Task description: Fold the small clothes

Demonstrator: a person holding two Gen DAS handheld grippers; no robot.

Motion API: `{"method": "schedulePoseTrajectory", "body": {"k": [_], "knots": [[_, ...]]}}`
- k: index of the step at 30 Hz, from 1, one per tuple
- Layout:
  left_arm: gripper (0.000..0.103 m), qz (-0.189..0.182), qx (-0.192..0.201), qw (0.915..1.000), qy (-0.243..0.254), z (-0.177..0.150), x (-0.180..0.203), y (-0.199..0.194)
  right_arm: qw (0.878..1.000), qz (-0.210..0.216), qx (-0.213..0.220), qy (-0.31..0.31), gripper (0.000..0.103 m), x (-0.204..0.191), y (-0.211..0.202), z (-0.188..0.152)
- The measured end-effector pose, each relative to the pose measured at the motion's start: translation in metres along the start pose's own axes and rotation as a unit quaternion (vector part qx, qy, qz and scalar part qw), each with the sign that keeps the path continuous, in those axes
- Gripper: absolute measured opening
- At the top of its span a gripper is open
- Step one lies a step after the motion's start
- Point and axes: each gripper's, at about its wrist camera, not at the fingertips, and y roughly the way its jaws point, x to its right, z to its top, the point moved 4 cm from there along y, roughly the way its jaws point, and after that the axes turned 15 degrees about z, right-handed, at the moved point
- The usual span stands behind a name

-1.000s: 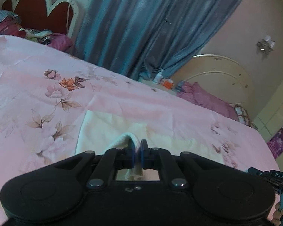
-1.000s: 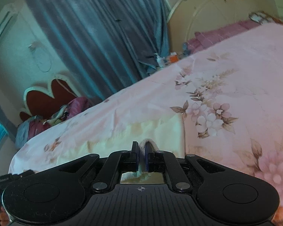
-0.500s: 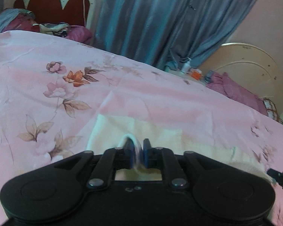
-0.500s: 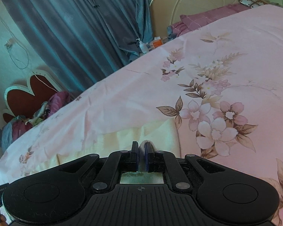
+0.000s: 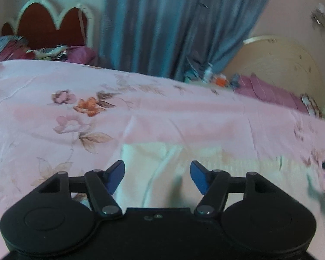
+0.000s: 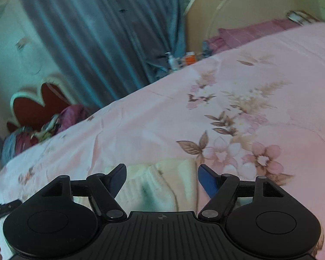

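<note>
both grippers let go since a second ago: left gripper, right gripper jaws opening wide over cream garment flat on pink floral bedspread.

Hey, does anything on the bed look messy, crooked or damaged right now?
Nothing stands out. The cream garment lies on the pink floral sheet with only soft wrinkles. Both grippers, left and right, are opening over it, pressing nothing. No tears or spills show.

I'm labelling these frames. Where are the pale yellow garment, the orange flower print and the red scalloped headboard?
Pale yellow garment (image 5: 162, 173), left wrist view, folded middle.
Orange flower print (image 5: 89, 106), left wrist view, petals.
Red scalloped headboard (image 5: 47, 27), left wrist view, red panel.
</note>
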Motion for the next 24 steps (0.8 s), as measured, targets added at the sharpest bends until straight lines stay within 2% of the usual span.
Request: {"method": "schedulePoseTrajectory", "body": {"k": [1,2,4,6,8,9,10,11,12,15,18,22,24], "knots": [[0.064,-0.001,-0.004,1.0000,0.008,-0.002,0.004,0.004,1.000,-0.001,-0.007,-0.013,0.071,-0.003,0.004,-0.002],[0.063,-0.002,-0.012,0.9998,0.013,-0.004,0.008,0.009,1.000,-0.003,-0.016,-0.025,0.062,-0.005,0.009,-0.003],[0.054,-0.004,-0.028,0.9995,0.016,-0.007,0.013,0.020,0.999,-0.003,-0.034,-0.034,0.052,-0.005,0.020,-0.007],[0.044,-0.005,-0.036,0.9992,0.019,-0.010,0.015,0.028,0.998,0.001,-0.042,-0.035,0.049,-0.002,0.026,-0.011],[0.039,-0.006,-0.034,0.9991,0.025,-0.011,0.017,0.029,0.998,0.001,-0.051,-0.043,0.049,0.000,0.031,-0.014],[0.031,-0.008,-0.032,0.9990,0.030,-0.012,0.019,0.029,0.997,0.001,-0.055,-0.046,0.048,0.002,0.034,-0.016],[0.020,-0.011,-0.031,0.9988,0.035,-0.012,0.021,0.028,0.997,0.003,-0.059,-0.049,0.037,0.002,0.035,-0.017],[0.015,-0.013,-0.029,0.9987,0.040,-0.012,0.023,0.027,0.997,0.005,-0.062,-0.053,0.022,0.002,0.036,-0.018],[0.008,-0.013,-0.025,0.9985,0.046,-0.013,0.024,0.026,0.996,0.006,-0.064,-0.057,0.017,0.002,0.037,-0.017],[0.005,-0.011,-0.016,0.9988,0.046,-0.013,0.026,0.022,0.995,0.014,-0.070,-0.074,0.006,-0.002,0.038,-0.018],[0.003,-0.006,0.005,0.9995,0.031,-0.009,0.023,0.017,0.994,0.013,-0.060,-0.093,0.004,-0.008,0.035,-0.017],[0.003,0.002,0.036,0.9993,0.006,0.002,0.019,0.012,0.995,0.015,-0.012,-0.093,0.003,-0.013,0.027,-0.002],[0.003,0.010,0.042,0.9990,-0.004,0.005,0.018,0.014,0.995,0.007,-0.009,-0.104,0.003,-0.016,0.030,0.000]]}}
